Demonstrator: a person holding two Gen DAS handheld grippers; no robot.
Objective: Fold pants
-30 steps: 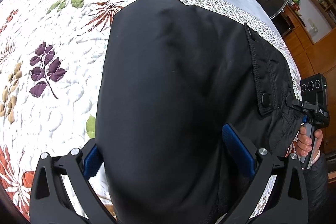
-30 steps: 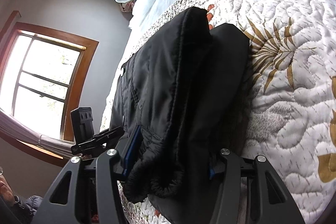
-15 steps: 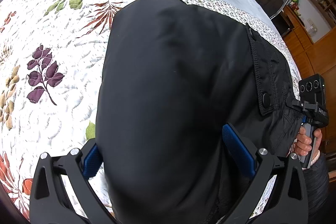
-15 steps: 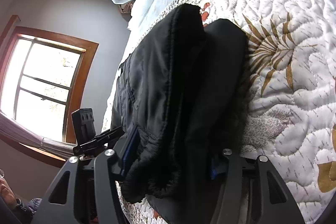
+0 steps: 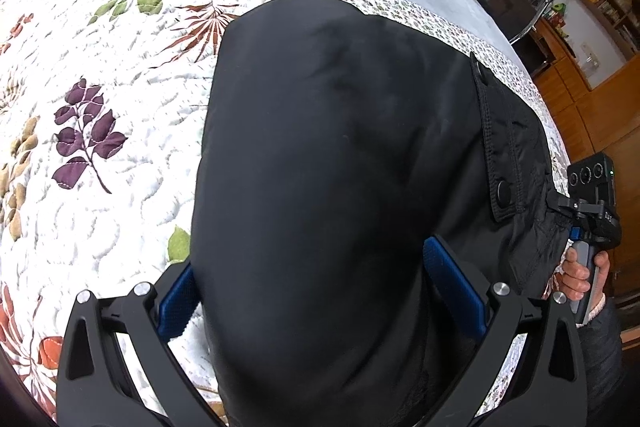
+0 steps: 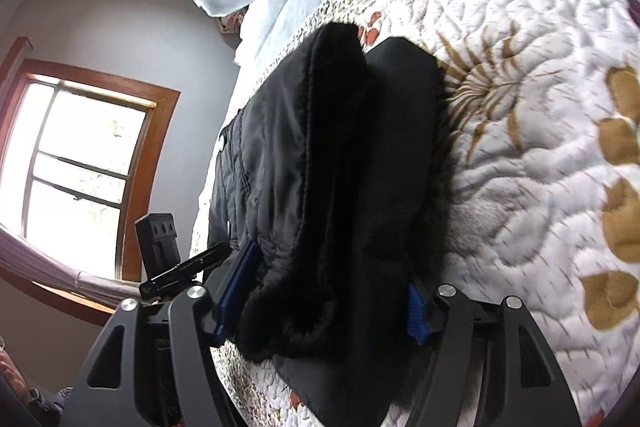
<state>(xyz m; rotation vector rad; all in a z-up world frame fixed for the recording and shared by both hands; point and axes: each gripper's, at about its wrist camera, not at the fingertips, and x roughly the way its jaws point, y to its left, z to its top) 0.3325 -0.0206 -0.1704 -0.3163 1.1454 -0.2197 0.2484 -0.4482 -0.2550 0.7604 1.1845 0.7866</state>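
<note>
Both tools grip the black pants [image 5: 340,167] on the quilted bed [image 5: 100,107]: left tool [image 5: 316,287] and right tool [image 6: 320,299] each clamp thick folded cloth between widely spread pads.

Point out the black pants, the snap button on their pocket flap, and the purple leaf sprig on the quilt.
black pants [image 5: 332,163], left wrist view, the smooth middle of the folded cloth.
snap button [image 5: 503,191], left wrist view, centre of the round snap.
purple leaf sprig [image 5: 86,137], left wrist view, the middle leaves.
</note>
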